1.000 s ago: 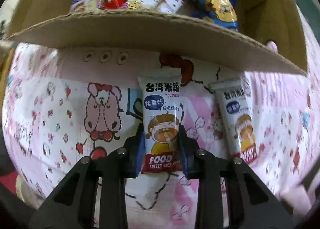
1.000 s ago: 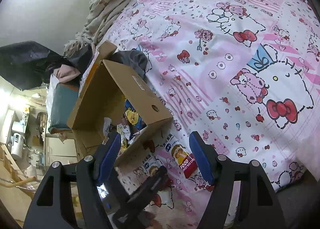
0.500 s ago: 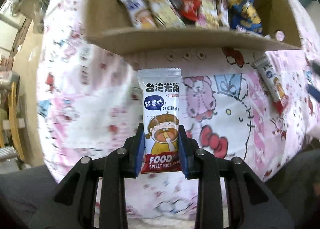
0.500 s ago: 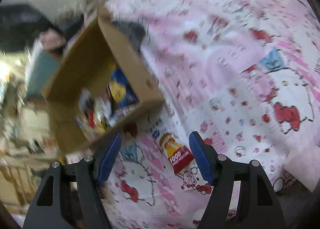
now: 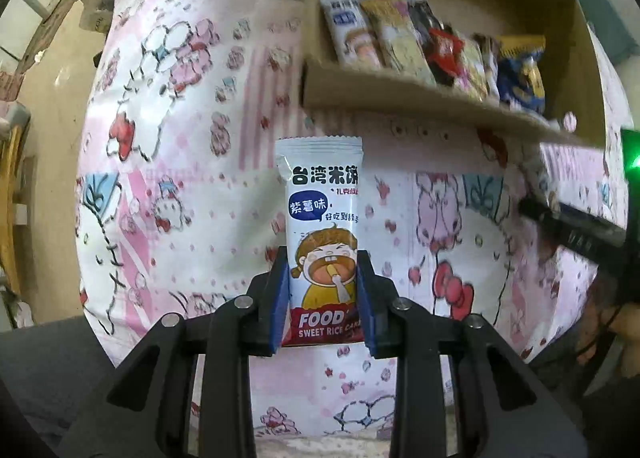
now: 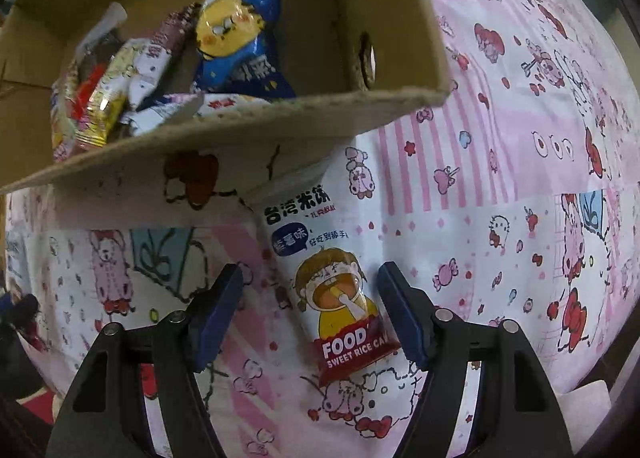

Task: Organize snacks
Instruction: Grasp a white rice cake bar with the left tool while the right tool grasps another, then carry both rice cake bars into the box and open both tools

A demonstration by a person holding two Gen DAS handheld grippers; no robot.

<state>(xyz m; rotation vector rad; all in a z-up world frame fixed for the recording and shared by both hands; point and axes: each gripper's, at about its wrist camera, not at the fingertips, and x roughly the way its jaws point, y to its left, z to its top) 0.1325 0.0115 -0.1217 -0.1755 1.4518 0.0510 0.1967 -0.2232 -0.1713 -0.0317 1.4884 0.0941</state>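
Right gripper (image 6: 310, 312): jaws apart, just been closing, straddling the second rice cake packet (image 6: 326, 278) flat on the bedsheet (image 6: 500, 185). Packet's long axis runs along the fingers, slightly skewed. Left gripper (image 5: 323, 298): clamped on its own rice cake packet (image 5: 322, 225), cardboard box (image 5: 420, 89) up-right.

Left tongs (image 5: 322, 294) clamped, right tongs (image 6: 310, 312) agape

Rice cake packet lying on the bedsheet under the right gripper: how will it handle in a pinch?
The white sealed-film rice cake packet probably weighs little and keeps its shape: its twin stands straight in the left gripper. Glossy film may slip. The right gripper straddles it with jaws closing; soft pink cartoon bedsheet could give underneath.
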